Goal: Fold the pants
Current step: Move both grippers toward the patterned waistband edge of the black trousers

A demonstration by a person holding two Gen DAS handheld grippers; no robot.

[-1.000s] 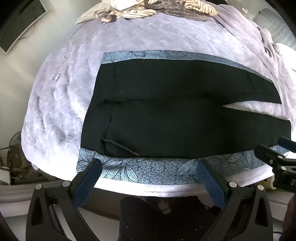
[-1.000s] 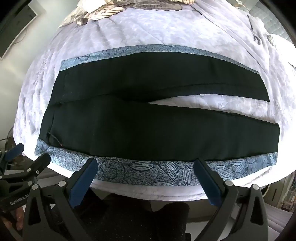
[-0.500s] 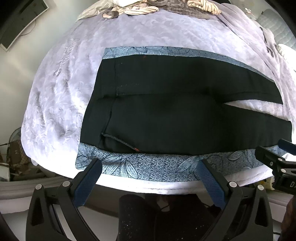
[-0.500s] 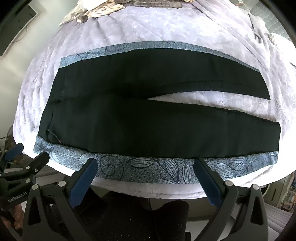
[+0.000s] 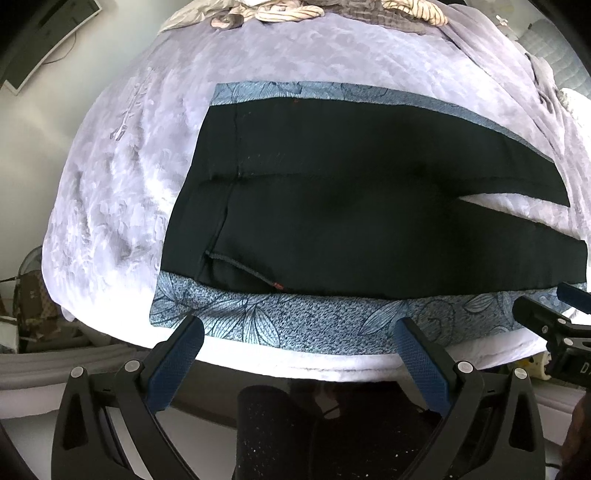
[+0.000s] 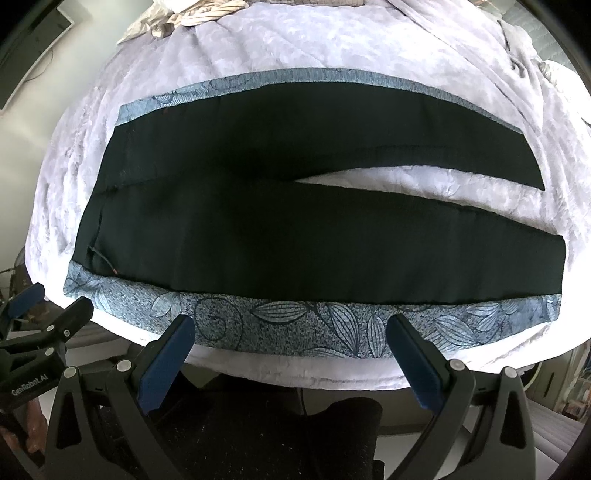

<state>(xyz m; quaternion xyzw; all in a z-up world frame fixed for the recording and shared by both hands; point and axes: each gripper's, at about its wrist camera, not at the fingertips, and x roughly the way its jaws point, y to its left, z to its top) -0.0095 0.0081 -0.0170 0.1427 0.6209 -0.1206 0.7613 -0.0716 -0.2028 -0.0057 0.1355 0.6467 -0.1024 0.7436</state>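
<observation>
The lavender quilted bed looms larger than a second ago, so both tools have closed in to begin folding. Flat across it, waistband at 9 o'clock, lie the black blue-trimmed pants. At 6 o'clock the left gripper and right gripper hover level, jaws wide, empty.

A home bedroom is showing: a bed under a pale lavender quilted bedspread, crumpled striped laundry lying at its far end, a wall-mounted flat screen hanging far left.
</observation>
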